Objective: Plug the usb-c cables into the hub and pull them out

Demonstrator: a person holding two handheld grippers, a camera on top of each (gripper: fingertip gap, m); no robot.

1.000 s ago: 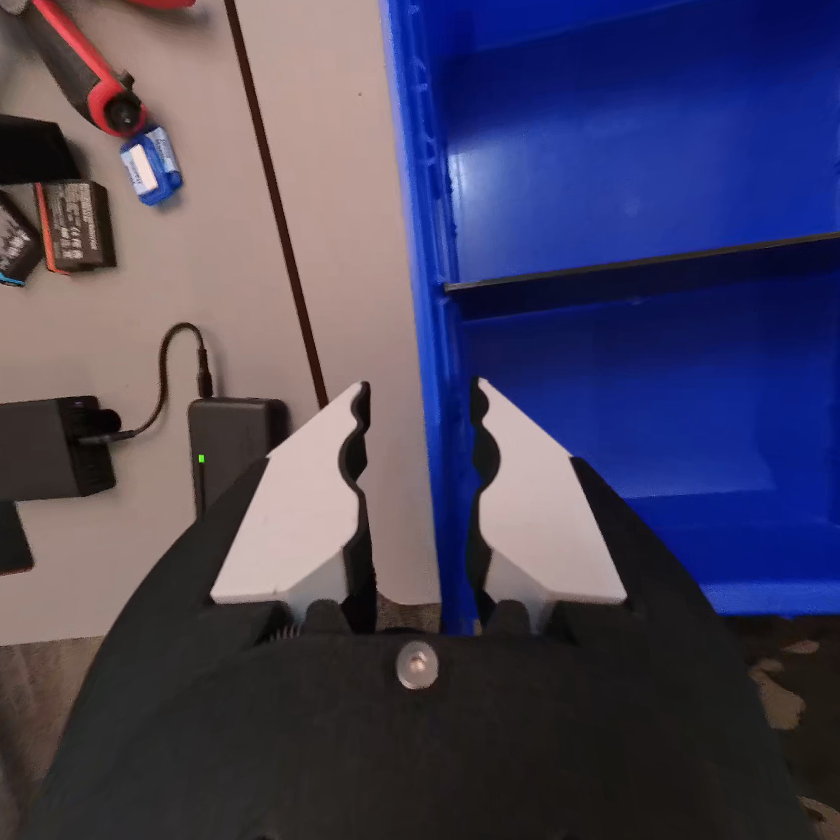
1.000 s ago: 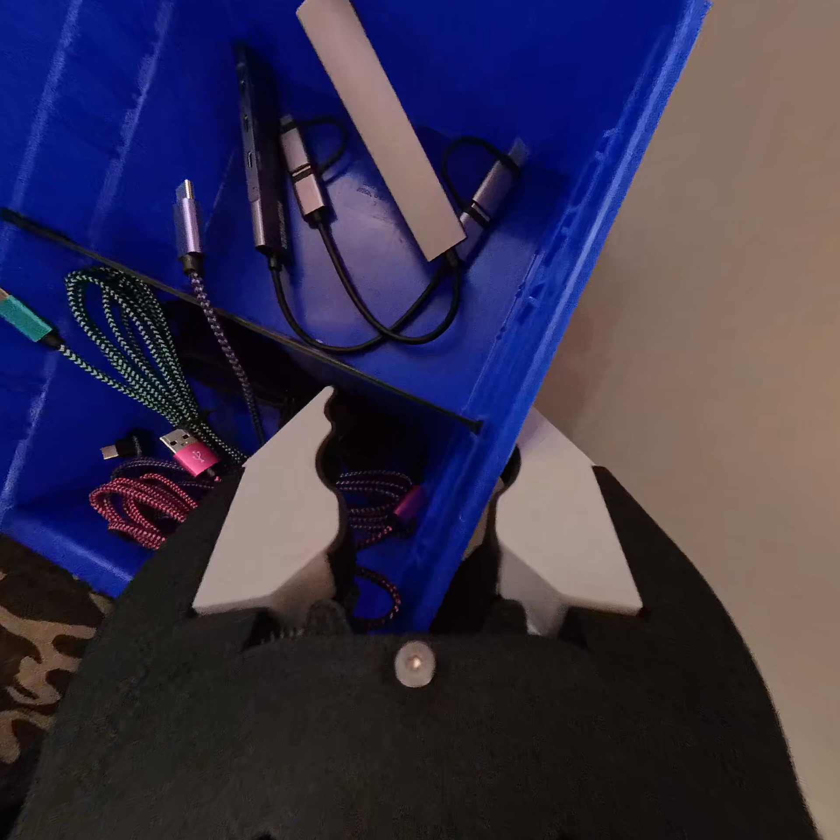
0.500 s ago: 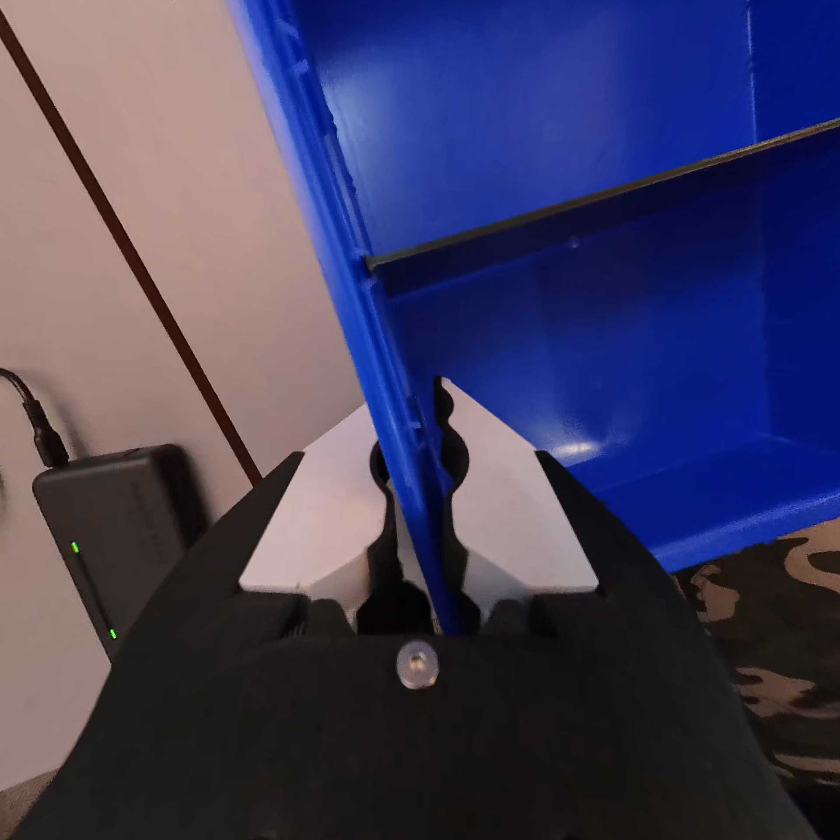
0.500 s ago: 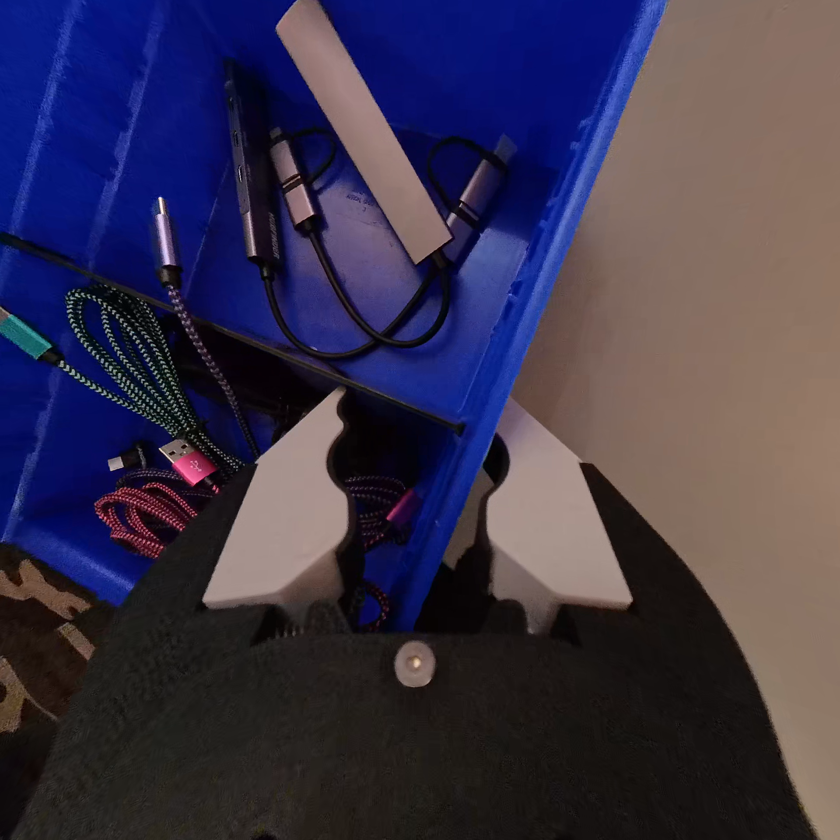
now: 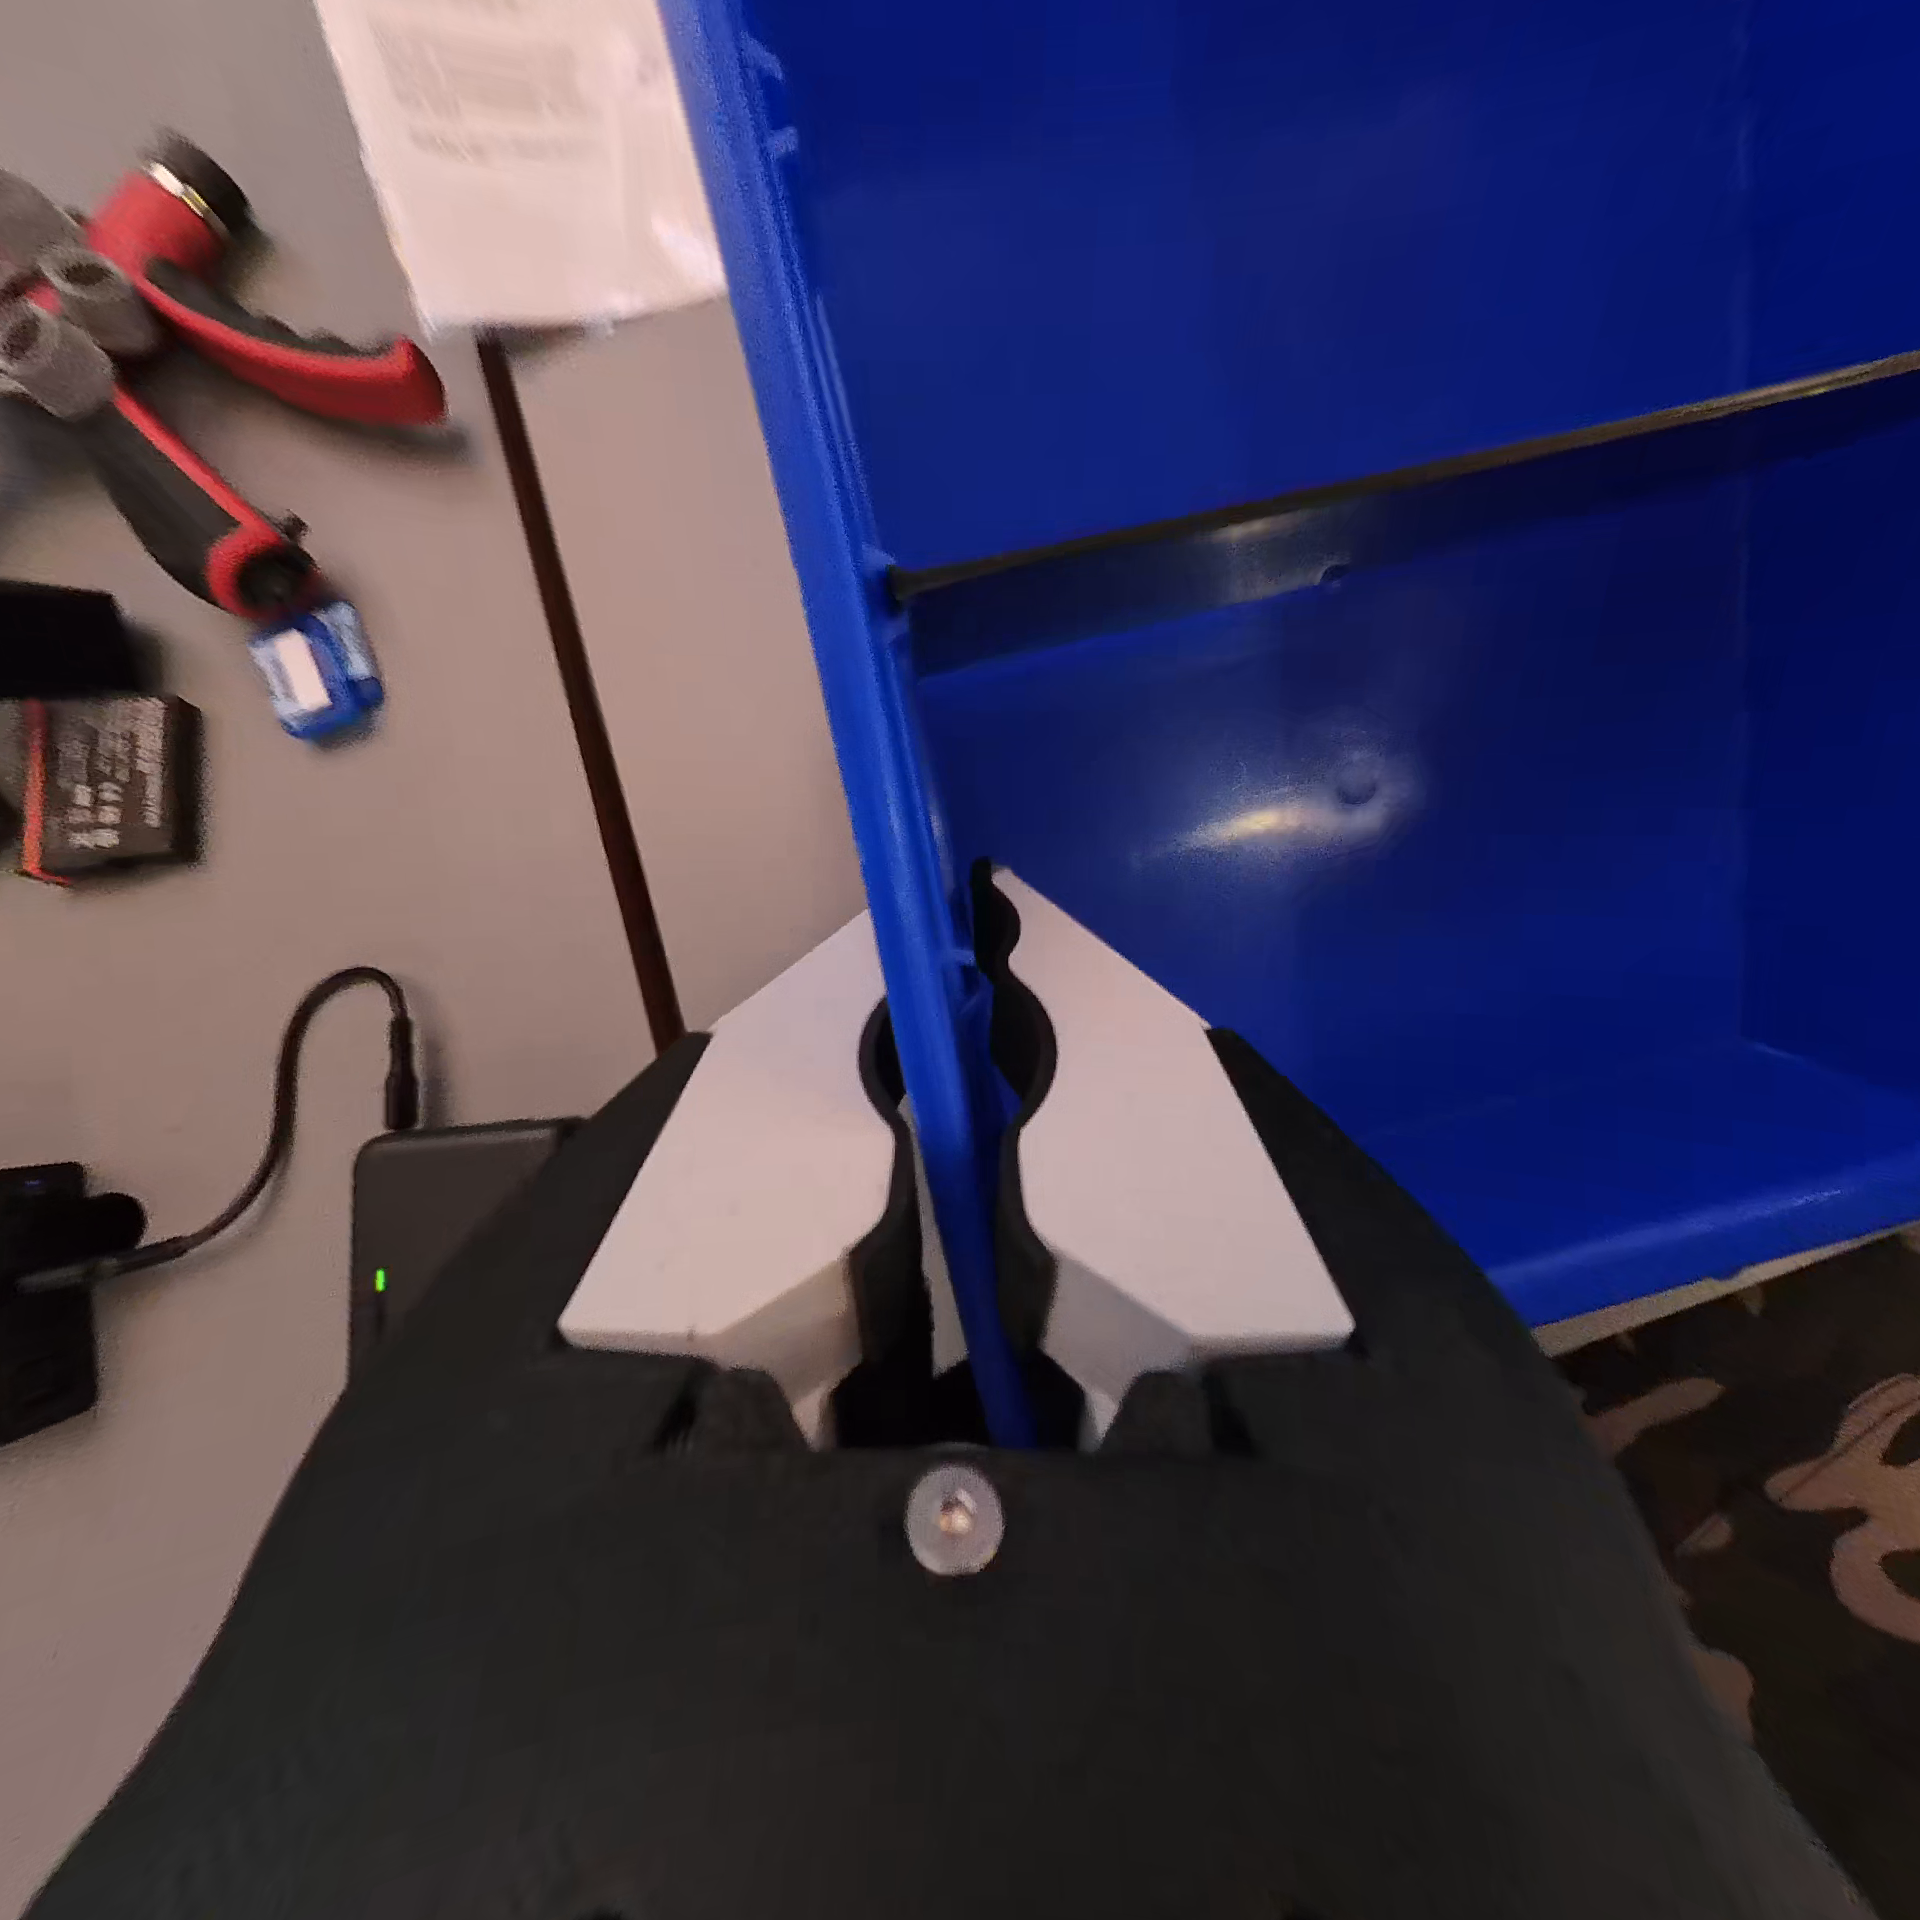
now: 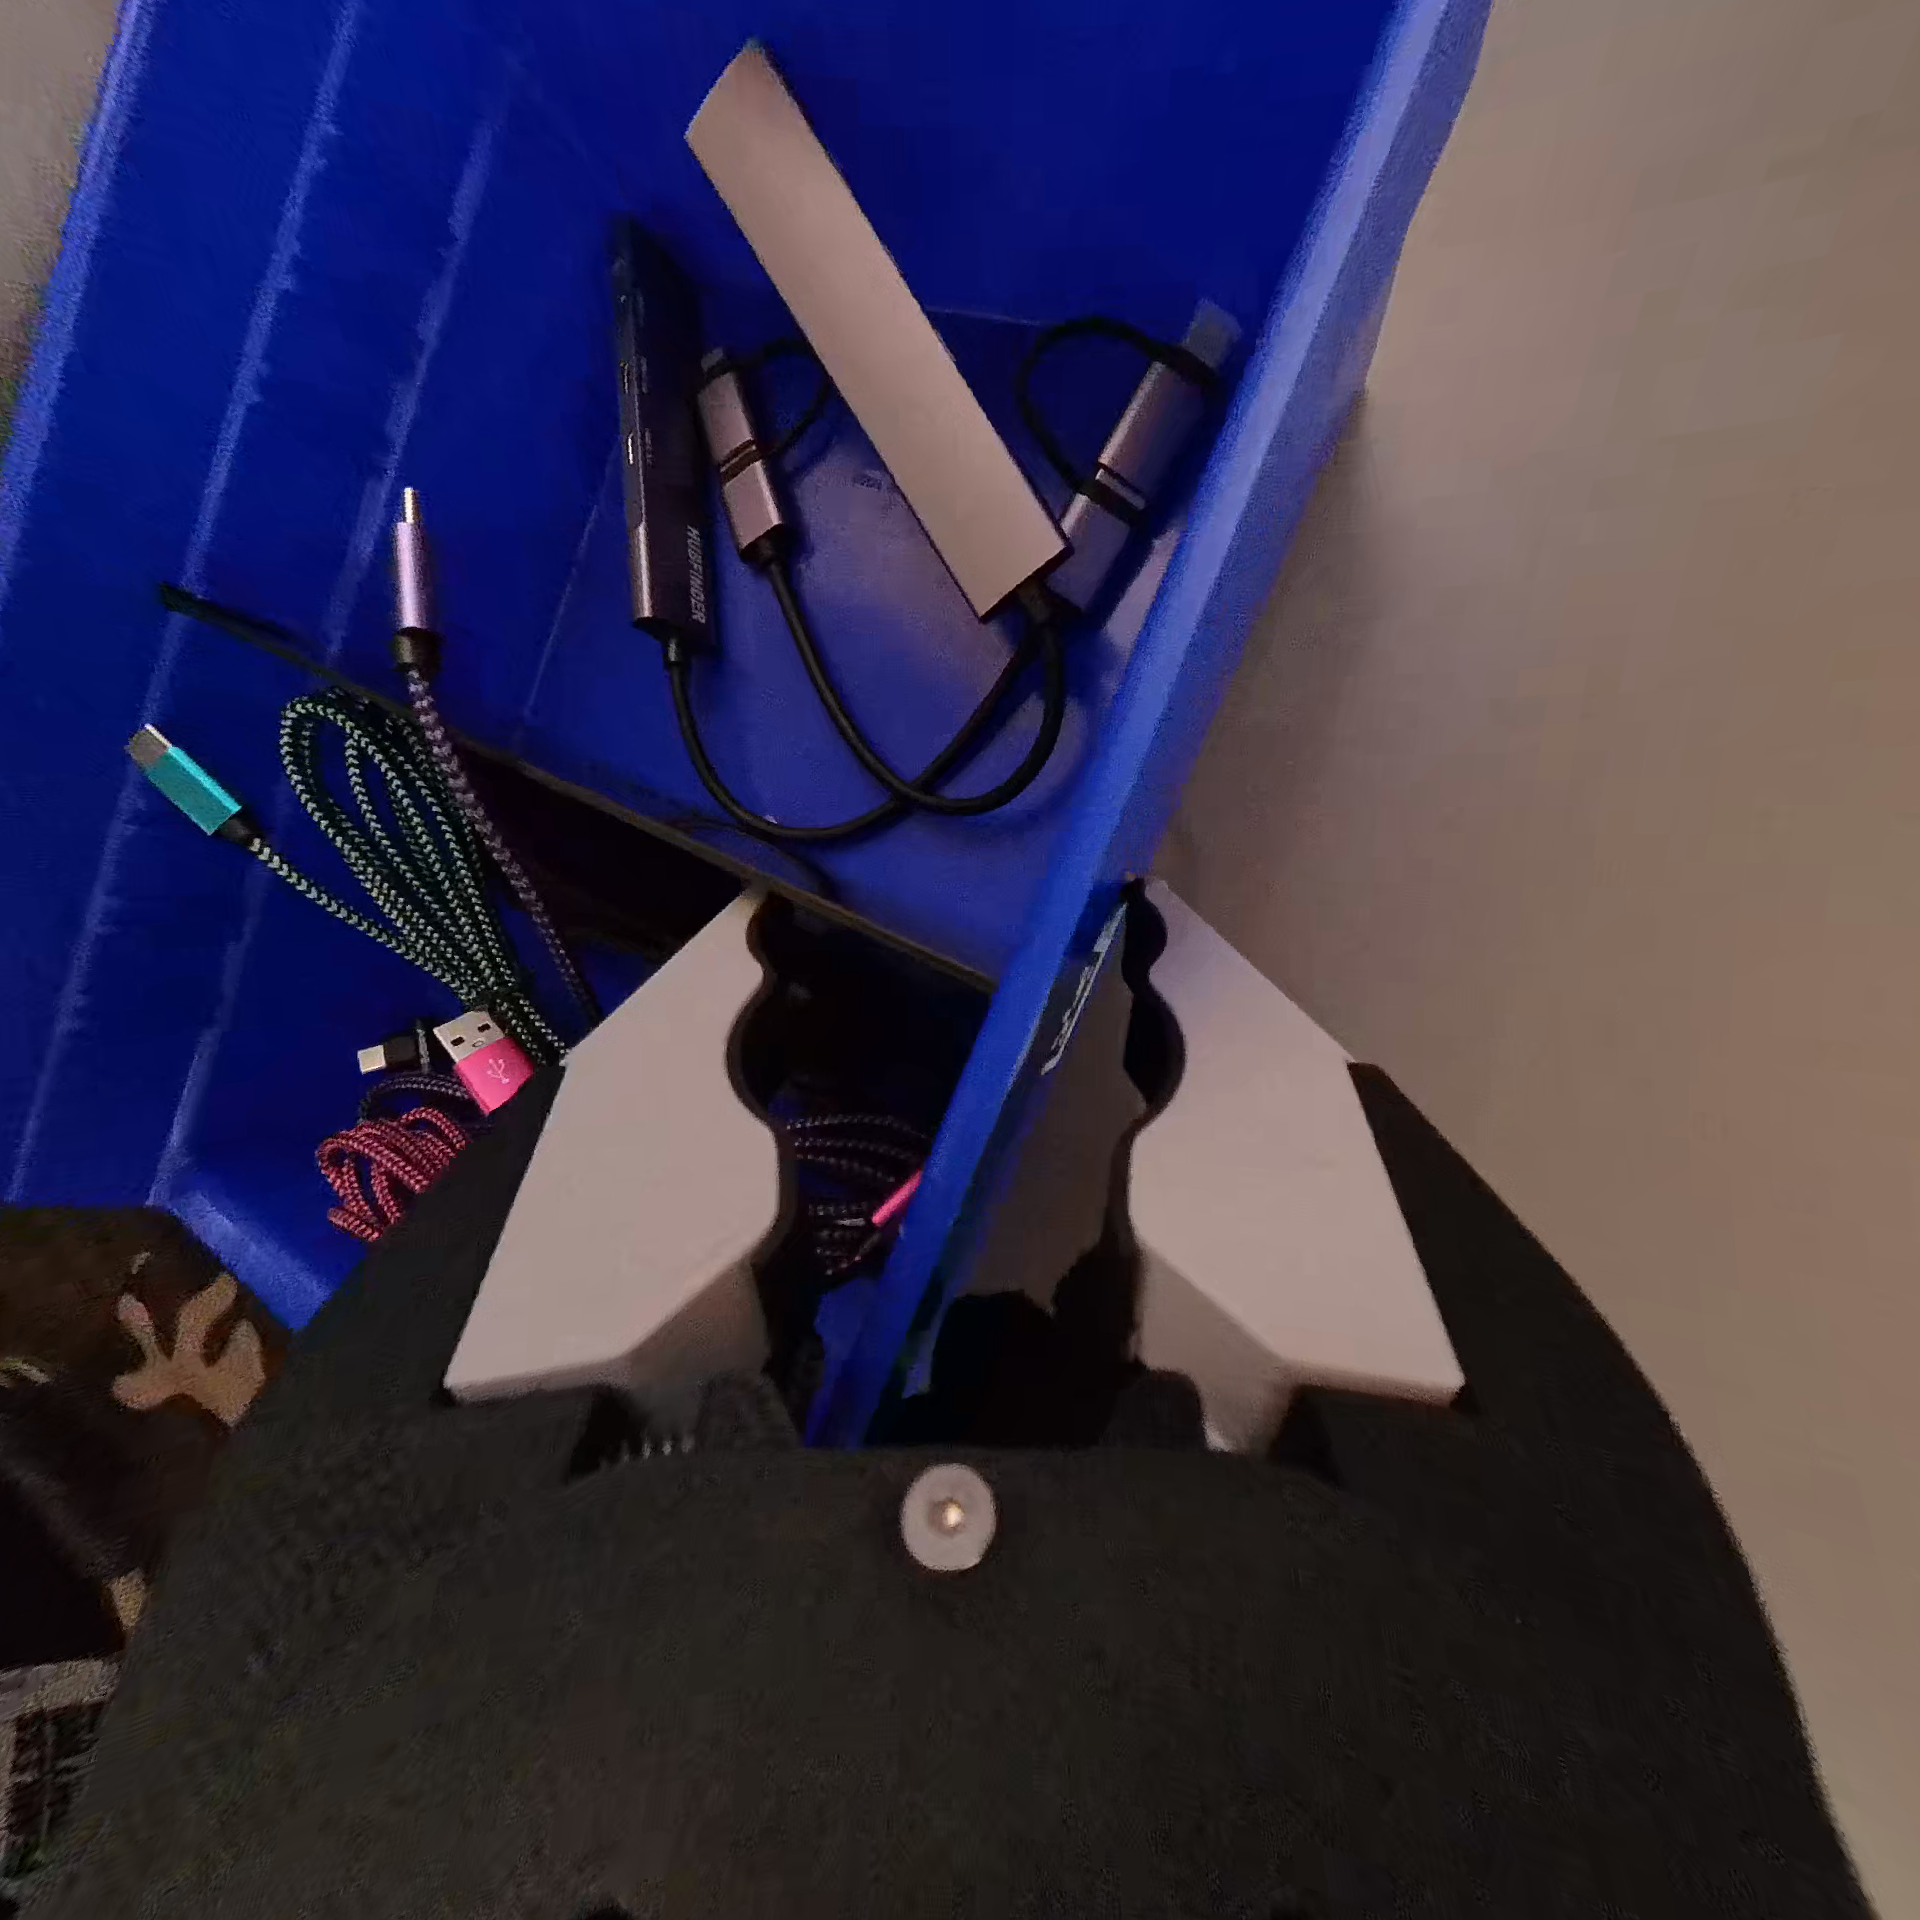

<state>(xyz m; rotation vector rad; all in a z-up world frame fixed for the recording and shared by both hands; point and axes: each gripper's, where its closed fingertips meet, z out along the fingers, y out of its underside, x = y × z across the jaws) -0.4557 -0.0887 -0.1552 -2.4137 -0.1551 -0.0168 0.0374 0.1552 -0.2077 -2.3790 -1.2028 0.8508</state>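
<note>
While left tongs (image 5: 940, 914) pinch blue bin (image 5: 1351, 260) wall, right tongs (image 6: 945, 904) gape astride opposite wall.

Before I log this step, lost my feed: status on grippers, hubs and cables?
Left gripper shut on blue bin's left wall. Right gripper open, straddling right wall. Hubs and cables untouched in bin, nothing plugged. Black divider between them.
</note>
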